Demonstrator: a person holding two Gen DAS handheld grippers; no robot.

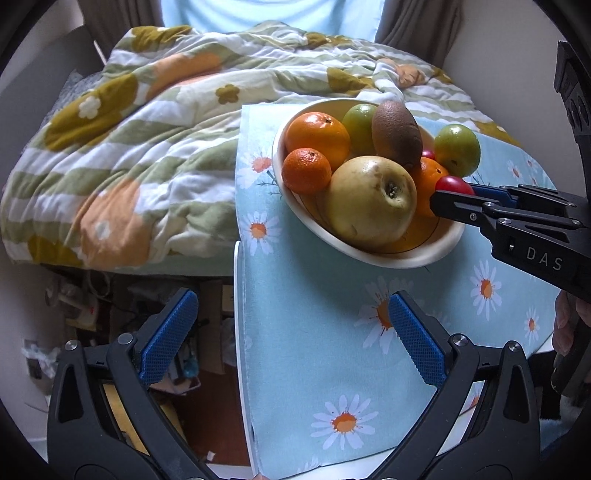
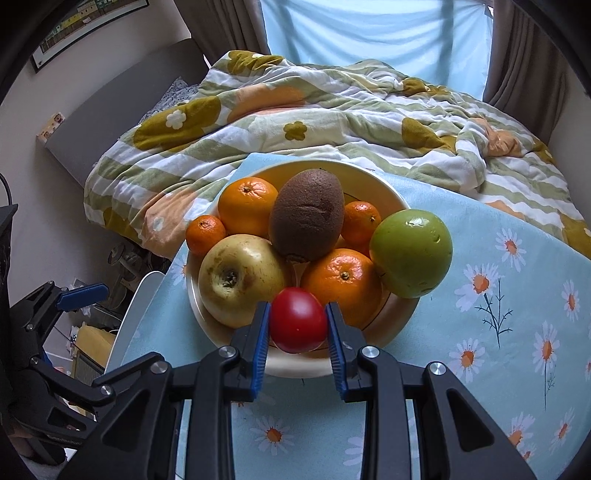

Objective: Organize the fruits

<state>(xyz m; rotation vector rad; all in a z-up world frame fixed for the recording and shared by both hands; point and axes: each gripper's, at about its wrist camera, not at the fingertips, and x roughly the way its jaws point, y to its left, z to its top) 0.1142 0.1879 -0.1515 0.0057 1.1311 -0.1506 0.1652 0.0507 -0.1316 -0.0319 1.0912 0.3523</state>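
- The right gripper (image 2: 298, 332) was closed on a small red fruit (image 2: 297, 319), likely a cherry tomato or plum, with its blue pads (image 2: 260, 343) pressed against either side of it.
- That fruit hung at the near edge of the bowl (image 2: 295, 365), over the rim, just in front of the yellow apple (image 2: 240, 278) and a large orange (image 2: 341, 286).
- My guess was that a fruit was either being added to the pile or taken from it; I could not tell which from that one moment.
- If it was being added, the next move called for a gentle lowering into the gap between the apple and the orange, then a slow release so that nothing rolled.
- The green apple (image 2: 412, 253) sat on the right rim of the bowl and looked liable to tip out if the pile were nudged.
- A kiwi (image 2: 306, 214) crowned the heap, with more oranges and a small mandarin (image 2: 205, 234) behind and to the left.
- The left gripper (image 1: 291, 334) stood wide open and empty, over the near-left edge of the tabletop (image 1: 314, 350), well apart from the bowl.
- The tabletop wore a light blue daisy cloth (image 2: 498, 295), and a bed with a flowered quilt (image 2: 332, 122) lay beyond it.
- The only readable writing was "DAS" (image 1: 544, 258), in pale letters on the black body of the right gripper, seen from the left camera.
- A framed picture (image 2: 85, 26) hung on the wall, too small to read.
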